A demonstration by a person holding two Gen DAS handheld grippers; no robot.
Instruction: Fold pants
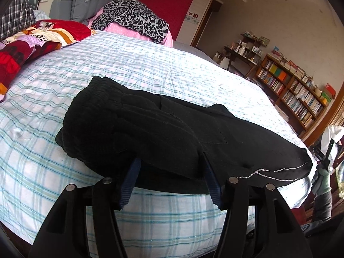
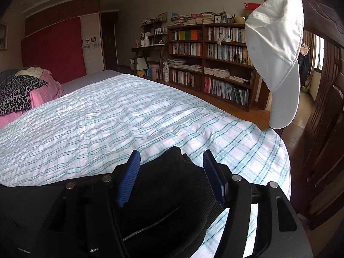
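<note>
Bed with pale plaid sheet. On it: black pants near front edge, red quilt far left, pink bedding under leopard cloth at far end.

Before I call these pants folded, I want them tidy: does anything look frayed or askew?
Yes. On the black pants, a loose pale thread straggles along the near right hem in the left wrist view, so that edge looks frayed.
</note>
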